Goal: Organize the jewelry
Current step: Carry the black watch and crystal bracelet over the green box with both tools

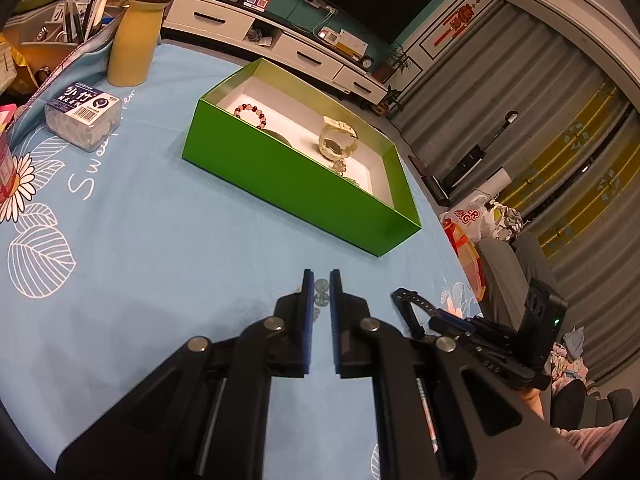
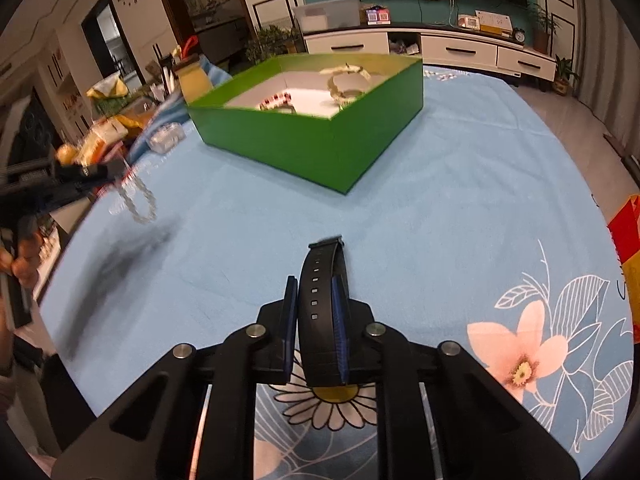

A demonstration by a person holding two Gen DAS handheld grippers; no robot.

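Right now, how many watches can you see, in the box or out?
2. A cream watch lies inside the green box; a black watch is clamped in the right hand-held gripper. The box walls may hide others.

— Where does the box (image 1: 280, 172) sit?
— On the tablecloth (image 1: 160, 240), ahead of both grippers. Inside it, a bead bracelet (image 1: 252, 114) lies left and a watch (image 1: 338, 140) right.
— Behind it?
— A bottle (image 1: 134, 40) at the far left, with a small tub (image 1: 82, 120) nearer in front of it.
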